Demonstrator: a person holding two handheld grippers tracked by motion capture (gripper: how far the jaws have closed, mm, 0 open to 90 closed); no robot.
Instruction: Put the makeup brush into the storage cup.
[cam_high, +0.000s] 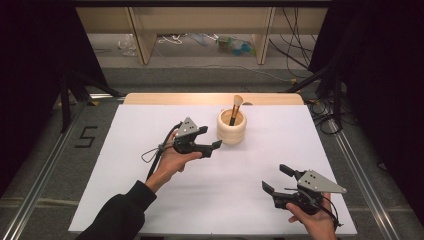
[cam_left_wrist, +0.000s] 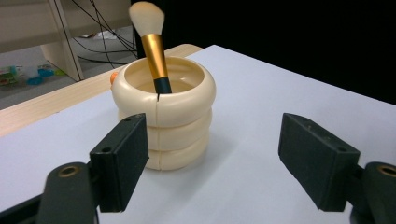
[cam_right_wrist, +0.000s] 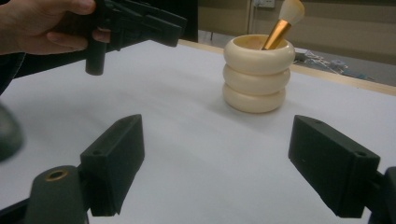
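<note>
From above, my left gripper (cam_high: 214, 139) hangs over the white table (cam_high: 150, 200) just left of the cream ringed cup (cam_high: 231, 131), jaws spread wide with nothing between them, pointing right toward it. The cup stands at the far middle of the table, and the makeup brush (cam_high: 235, 110) leans in it, bristles up. My right gripper (cam_high: 277, 179) sits at the near right, well apart from the cup, jaws also wide and empty, aimed left and away from me. My left sleeve (cam_high: 120, 215) comes in at the near edge.

Along my left gripper (cam_left_wrist: 212, 158), the two black jaws stand far apart. The cup (cam_left_wrist: 163, 116) is close ahead, partly behind the left-hand jaw, not touched by either pad. The brush (cam_left_wrist: 154, 46) rises out of it with its gold collar and pale tip tilted to the left.

Along my right gripper (cam_right_wrist: 217, 163), the jaws gape over bare table. The cup (cam_right_wrist: 256, 74) stands farther off, toward the right, with the brush (cam_right_wrist: 280, 25) leaning right. At upper left my other hand (cam_right_wrist: 42, 23) holds the left gripper (cam_right_wrist: 140, 25) above the table.
</note>
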